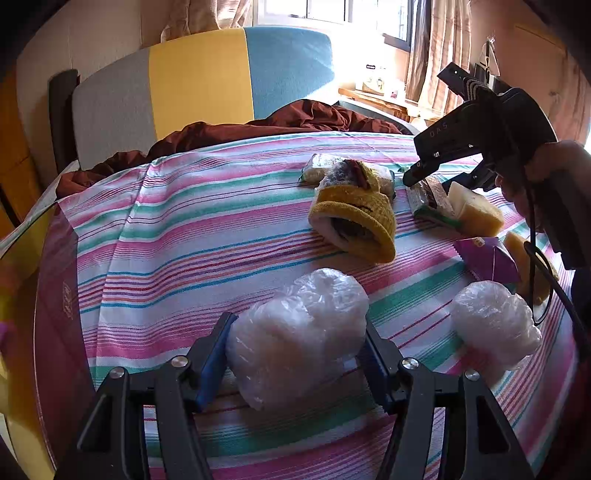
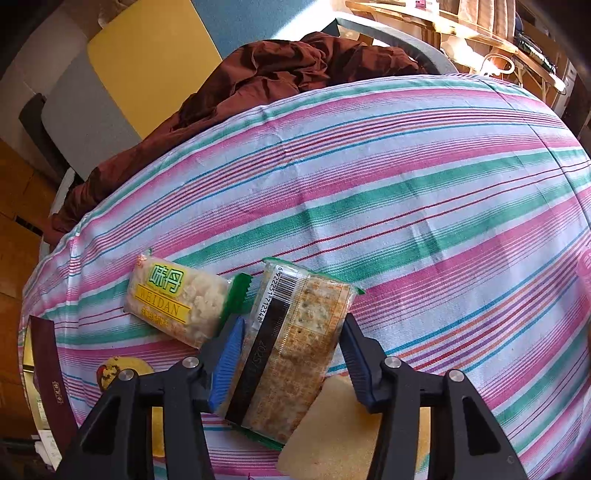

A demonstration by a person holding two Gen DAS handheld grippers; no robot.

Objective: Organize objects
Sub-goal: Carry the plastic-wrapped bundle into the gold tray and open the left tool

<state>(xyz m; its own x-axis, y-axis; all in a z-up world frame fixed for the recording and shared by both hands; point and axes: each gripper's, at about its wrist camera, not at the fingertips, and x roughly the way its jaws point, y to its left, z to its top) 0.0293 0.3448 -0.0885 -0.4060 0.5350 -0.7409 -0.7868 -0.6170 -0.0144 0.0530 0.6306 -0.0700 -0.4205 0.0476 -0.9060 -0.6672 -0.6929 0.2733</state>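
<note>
A: What is the right gripper (image 2: pixel 291 354) straddling?
B: A cracker packet (image 2: pixel 291 354), jaws apart; the WEIDAN snack (image 2: pixel 177 301) is lying at ten o'clock.
A: And the left gripper (image 1: pixel 297 354)?
B: Bracketing a plastic-wrapped bundle (image 1: pixel 299 332), grip unclear.

A striped cloth (image 1: pixel 192 229) covers the tabletop — pink, green, white. Behind it lie a crumpled brown blanket (image 1: pixel 258 127), a grey, yellow and blue headboard (image 1: pixel 199 77), and curtains (image 1: pixel 439 48) beside a bright window (image 1: pixel 332 11).
</note>
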